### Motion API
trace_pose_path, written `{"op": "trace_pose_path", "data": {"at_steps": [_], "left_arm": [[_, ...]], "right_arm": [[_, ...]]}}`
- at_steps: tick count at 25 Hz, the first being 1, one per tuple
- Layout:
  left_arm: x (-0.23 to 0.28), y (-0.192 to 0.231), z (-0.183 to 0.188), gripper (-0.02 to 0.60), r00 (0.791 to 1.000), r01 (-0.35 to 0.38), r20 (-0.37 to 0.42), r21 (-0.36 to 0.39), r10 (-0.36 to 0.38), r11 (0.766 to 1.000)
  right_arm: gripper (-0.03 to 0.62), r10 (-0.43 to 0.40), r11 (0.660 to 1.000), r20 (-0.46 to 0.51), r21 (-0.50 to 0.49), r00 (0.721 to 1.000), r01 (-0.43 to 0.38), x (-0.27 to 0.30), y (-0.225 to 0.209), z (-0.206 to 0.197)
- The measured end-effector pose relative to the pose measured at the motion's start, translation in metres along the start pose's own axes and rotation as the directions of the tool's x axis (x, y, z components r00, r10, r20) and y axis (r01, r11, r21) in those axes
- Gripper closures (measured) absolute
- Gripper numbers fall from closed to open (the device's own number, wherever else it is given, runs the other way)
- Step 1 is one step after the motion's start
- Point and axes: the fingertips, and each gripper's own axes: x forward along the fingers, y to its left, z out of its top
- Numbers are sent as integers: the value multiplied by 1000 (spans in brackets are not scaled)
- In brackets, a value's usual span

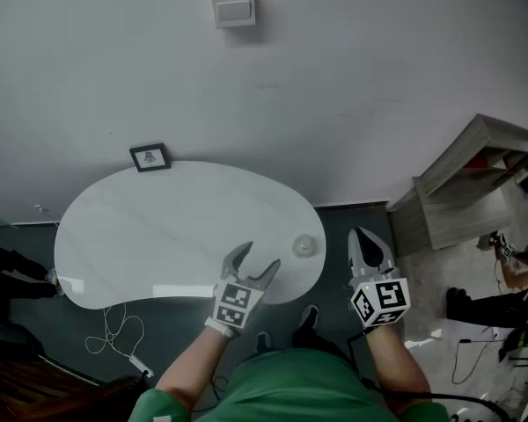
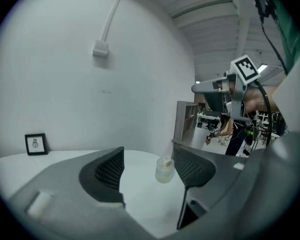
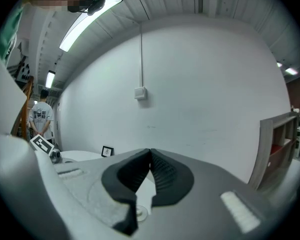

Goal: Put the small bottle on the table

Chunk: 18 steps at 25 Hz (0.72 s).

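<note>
Room: white wall with a switch box [image 1: 233, 9] high on it, a grey shelf unit [image 1: 475, 183] to the right, and a loose cable [image 1: 114, 332] on the dark floor.
Surface: a white, kidney-shaped table [image 1: 114, 236] in front of the person, with a small picture frame [image 1: 150, 157] at its far edge against the wall.
Small bottle: the small bottle [image 1: 305, 246], pale and see-through, stands upright on the table's right-hand end, near the front edge. In the left gripper view it [image 2: 164, 170] appears beyond the jaws, close to the right-hand one but clear of both pads.
Left gripper: the left gripper [image 1: 257, 260] hangs over the table's front edge, just short of the bottle and to its left. Its jaws are spread wide with nothing between them but bare tabletop [image 2: 148, 156].
Right gripper: the right gripper [image 1: 367, 244] is held off the table's right end, beside the bottle but apart from it. Its jaws are pressed together and pinch nothing [image 3: 150, 156].
Done so far: the bottle rests on the table on its own base, with neither tong touching it, so the placing itself looks complete.
Left to do: judging by the layout, nothing beyond drawing the left gripper clear without brushing the bottle.
Risk: the bottle looks light and sits close to the table edge, so a stray knock could tip it.
</note>
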Motion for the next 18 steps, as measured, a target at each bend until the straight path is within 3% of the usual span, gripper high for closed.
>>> {"op": "trace_pose_path", "data": {"at_steps": [5,8,14,18], "left_arm": [[-39,9,61,392,986,10,165,28,-15,1000],[-59,9,92,442,973,8,230,40,-17,999],[-94,8,122,550,956,36,291,19,-40,999],[-109,6,125,568,953,45,302,-13,-39,999]], "right_arm": [[592,-35,999,68,-10,997,36,-19,29,26],[592,-64,998,113,-12,992,65,-36,41,41],[592,-113,992,146,-33,983,119,-66,61,57],[592,-114,992,173,-37,978,122,-83,72,64]]}}
